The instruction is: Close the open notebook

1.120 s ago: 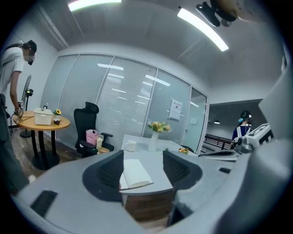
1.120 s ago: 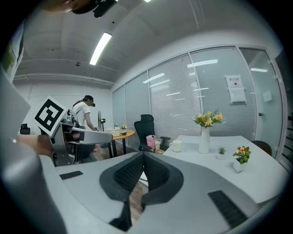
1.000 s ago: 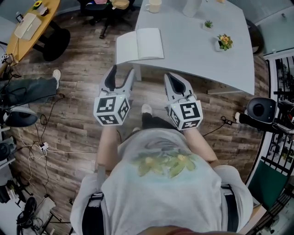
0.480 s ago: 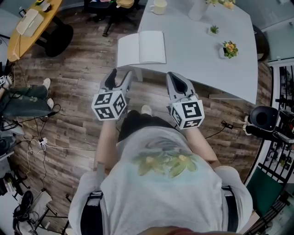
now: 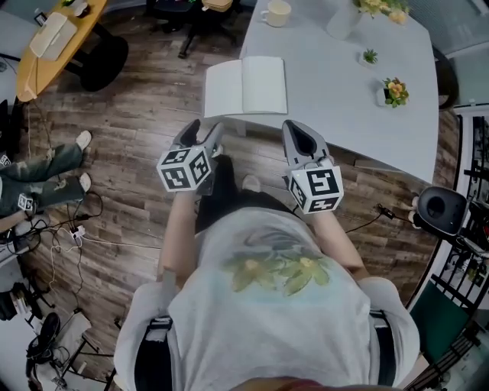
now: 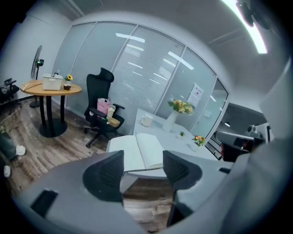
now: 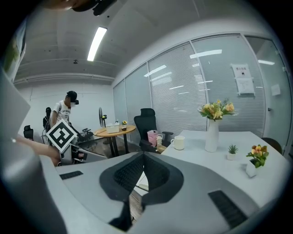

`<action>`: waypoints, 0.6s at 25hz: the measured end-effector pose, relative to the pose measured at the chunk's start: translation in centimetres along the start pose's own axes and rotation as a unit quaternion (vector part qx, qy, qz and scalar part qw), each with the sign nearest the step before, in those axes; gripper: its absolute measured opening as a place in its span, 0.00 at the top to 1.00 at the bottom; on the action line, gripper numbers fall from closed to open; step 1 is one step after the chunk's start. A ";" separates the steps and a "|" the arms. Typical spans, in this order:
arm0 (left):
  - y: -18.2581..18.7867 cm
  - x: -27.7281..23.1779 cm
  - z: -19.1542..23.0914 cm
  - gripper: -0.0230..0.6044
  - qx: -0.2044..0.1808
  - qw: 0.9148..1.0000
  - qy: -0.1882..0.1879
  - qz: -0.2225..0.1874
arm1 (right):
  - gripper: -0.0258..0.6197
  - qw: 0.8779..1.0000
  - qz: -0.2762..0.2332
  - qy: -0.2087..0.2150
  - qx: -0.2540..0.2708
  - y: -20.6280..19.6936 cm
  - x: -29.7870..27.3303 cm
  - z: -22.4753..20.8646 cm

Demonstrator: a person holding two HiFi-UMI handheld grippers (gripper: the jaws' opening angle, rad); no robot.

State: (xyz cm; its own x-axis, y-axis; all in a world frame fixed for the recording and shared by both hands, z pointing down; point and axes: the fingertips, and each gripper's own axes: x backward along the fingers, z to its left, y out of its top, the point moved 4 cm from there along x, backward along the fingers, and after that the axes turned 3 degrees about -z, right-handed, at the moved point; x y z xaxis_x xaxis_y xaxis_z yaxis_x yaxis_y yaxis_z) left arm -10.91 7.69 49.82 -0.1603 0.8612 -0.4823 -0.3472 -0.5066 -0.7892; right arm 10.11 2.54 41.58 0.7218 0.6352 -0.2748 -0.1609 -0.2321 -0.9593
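Nearest the head camera, the wearer's pale shirt (image 5: 279, 305) fills the lower frame and hides the floor directly beneath it. Both forearms extend forward above the wood-plank floor (image 5: 137, 130).

The left gripper (image 5: 205, 131) is held short of the table edge. In the left gripper view its jaws stand spread, with nothing between the pads (image 6: 104, 176); only floor and the table front show through the gap. The right gripper (image 5: 294, 131) is held level with it, also short of the table. In the right gripper view its jaws are pressed together at the tips and pinch nothing.

The notebook (image 5: 244, 85) lies open and flat at the near left corner of the white table (image 5: 344, 99), its left page partly overhanging the table's edge. Neither gripper touches it. In the right gripper view the closed jaws cover most of it, and only a sliver shows.

Farther along the table stand a small potted plant (image 5: 370, 56) and a flower pot (image 5: 395, 90). A mug (image 5: 276, 13) and a white vase (image 7: 211, 135) stand at the far end; the head view cuts off the vase's top.

Beyond the table, an office chair (image 6: 103, 107) is cropped by the head view's upper edge. A round wooden table (image 5: 57, 38) stands far left. Only the legs of a bystander (image 5: 46, 164) show at the left edge.
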 end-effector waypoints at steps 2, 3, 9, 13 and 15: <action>0.2 -1.1 1.0 0.57 -0.004 1.000 -0.008 0.016 | 0.93 1.000 0.006 -0.005 -0.004 0.0 -1.2 -0.3; 0.3 -1.7 1.5 0.57 -0.006 1.000 -0.013 0.025 | 0.93 1.000 0.009 -0.008 -0.006 0.1 -1.8 -0.5; 0.7 -5.3 5.5 0.57 0.007 0.997 -0.033 0.072 | 0.93 0.999 0.022 -0.025 -0.006 0.8 -5.7 -0.6; 0.4 -8.0 8.0 0.57 0.028 0.993 -0.047 0.107 | 0.93 0.999 0.031 -0.035 -0.009 1.3 -8.4 -0.6; 0.1 -9.3 9.2 0.57 0.037 0.990 -0.052 0.124 | 0.93 0.999 0.035 -0.036 -0.010 1.5 -9.6 -0.5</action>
State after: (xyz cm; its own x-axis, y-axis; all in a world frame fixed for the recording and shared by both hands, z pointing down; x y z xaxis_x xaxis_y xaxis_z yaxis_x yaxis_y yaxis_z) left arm -17.95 0.02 57.68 -0.3424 0.7125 -0.6125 -0.3507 -0.7017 -0.6202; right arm 3.26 -4.29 42.82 0.6592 0.6681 -0.3452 -0.1948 -0.2917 -0.9365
